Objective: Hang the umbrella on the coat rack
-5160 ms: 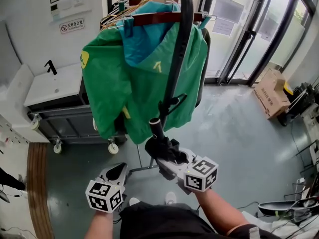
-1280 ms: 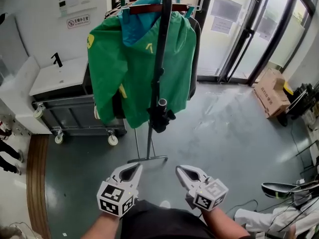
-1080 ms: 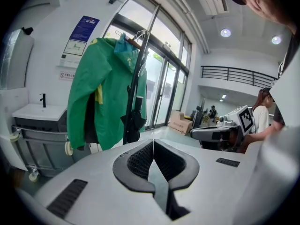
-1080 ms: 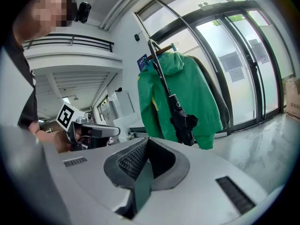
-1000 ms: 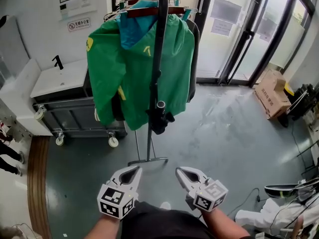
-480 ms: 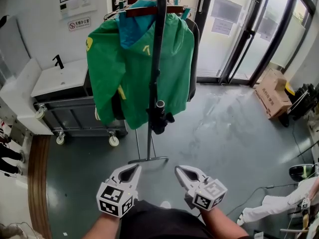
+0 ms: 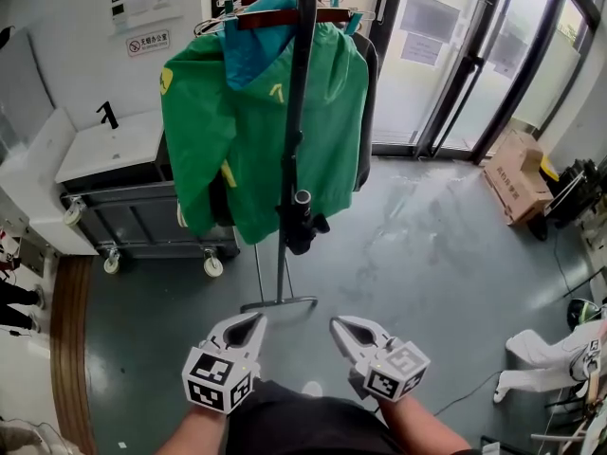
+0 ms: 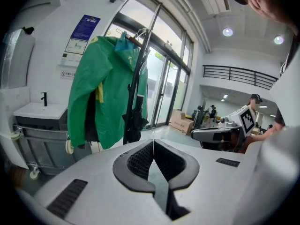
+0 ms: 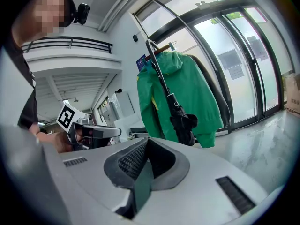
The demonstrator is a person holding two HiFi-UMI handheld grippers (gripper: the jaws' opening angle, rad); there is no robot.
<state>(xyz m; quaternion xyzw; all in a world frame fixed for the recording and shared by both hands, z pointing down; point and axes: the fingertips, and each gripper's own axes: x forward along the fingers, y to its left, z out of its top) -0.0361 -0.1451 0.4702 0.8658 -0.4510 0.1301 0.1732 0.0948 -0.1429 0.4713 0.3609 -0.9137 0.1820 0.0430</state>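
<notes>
The black folded umbrella (image 7: 301, 227) hangs upright from the coat rack's top rail (image 7: 285, 15), in front of a green jacket (image 7: 248, 131). Its curved handle (image 8: 143, 31) hooks over the rail. Both grippers hover low near my body, well short of the rack and apart from the umbrella. My left gripper (image 7: 255, 318) is shut with nothing in it, and so is my right gripper (image 7: 335, 321). The left gripper view shows its own shut jaws (image 8: 153, 141) with the umbrella (image 8: 134, 123) ahead. The right gripper (image 9: 146, 140) likewise faces the umbrella (image 9: 183, 123).
The rack's foot (image 7: 278, 303) rests on the grey floor just ahead of the grippers. A wheeled grey cart (image 7: 142, 227) and a white sink counter (image 7: 104, 154) stand at the left. Glass doors (image 7: 474, 64) and a cardboard box (image 7: 517, 178) are at the right. A person (image 7: 560, 349) is at the lower right.
Five seconds ago my right gripper held the umbrella; now it hangs free and both grippers have drawn back. Over the last second only the person at lower right moved.
</notes>
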